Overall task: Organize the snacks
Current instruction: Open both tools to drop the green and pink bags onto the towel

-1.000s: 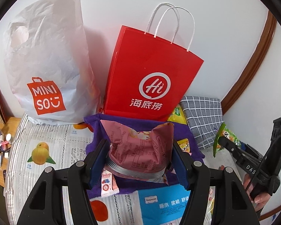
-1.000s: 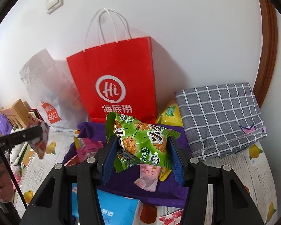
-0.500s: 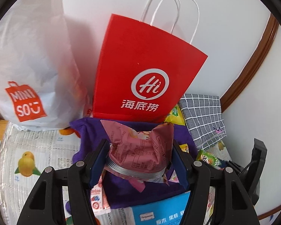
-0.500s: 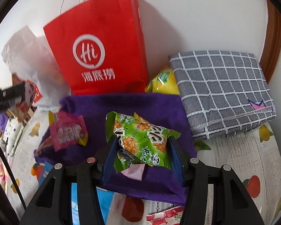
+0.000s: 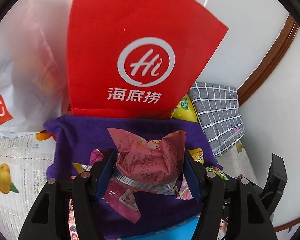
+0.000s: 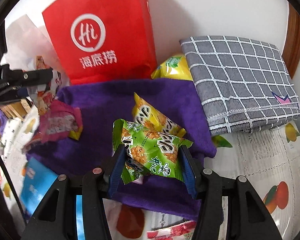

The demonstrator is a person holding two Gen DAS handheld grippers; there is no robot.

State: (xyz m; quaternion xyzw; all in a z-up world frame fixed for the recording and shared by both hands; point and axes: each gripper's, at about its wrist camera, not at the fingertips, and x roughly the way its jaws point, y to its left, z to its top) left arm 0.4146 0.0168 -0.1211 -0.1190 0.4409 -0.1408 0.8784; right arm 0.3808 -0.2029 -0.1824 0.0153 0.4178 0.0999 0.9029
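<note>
I see a plain white wall (image 5: 260,6) at twelve o'clock, evenly lit, with curved brown wooden trim (image 5: 270,60) at two o'clock.

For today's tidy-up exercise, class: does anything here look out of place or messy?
Yes. A yellow snack bag is wedged behind the purple cloth, between the red paper bag and the folded grey checked cloth, away from the loose snack packets lying higgledy-piggledy on the purple cloth.

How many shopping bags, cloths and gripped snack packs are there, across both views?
Shopping bags: 2 (red bag, white bag)
Cloths: 2 (purple cloth, grey cloth)
Gripped packs: 2 (pink pack, green pack)
Total: 6
</note>
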